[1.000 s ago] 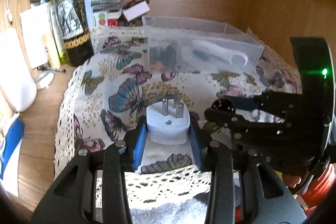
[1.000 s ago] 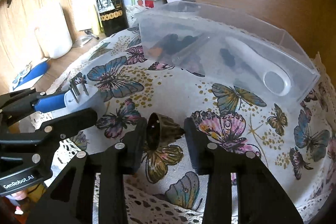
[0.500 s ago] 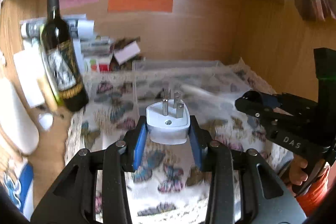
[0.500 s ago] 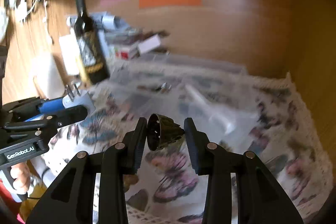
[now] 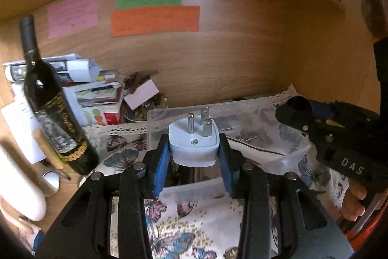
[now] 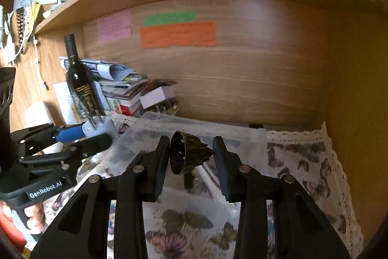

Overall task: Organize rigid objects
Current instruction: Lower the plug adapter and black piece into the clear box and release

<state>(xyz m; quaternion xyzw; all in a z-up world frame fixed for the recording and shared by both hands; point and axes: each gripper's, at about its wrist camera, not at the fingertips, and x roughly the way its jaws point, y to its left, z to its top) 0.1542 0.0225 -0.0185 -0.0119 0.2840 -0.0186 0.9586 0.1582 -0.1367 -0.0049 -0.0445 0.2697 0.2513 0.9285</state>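
Left gripper point(image 5: 193, 157), bottom centre of the left wrist view: blue pads pinch the white plug adapter point(image 5: 193, 146), prongs pointing up and away. Right gripper point(image 6: 190, 158), bottom centre of the right wrist view: fingers clamp a dark fluted metal mould point(image 6: 188, 154), open mouth facing frame left. Both items are held in the air above the clear plastic bin point(image 5: 278, 137), mid-frame, on the butterfly tablecloth point(image 5: 206, 222). Farther back, left of frame: wine bottle point(image 5: 48, 108), paper stack point(image 5: 97, 91). Sticky notes point(image 5: 155, 21) on the wooden back panel.
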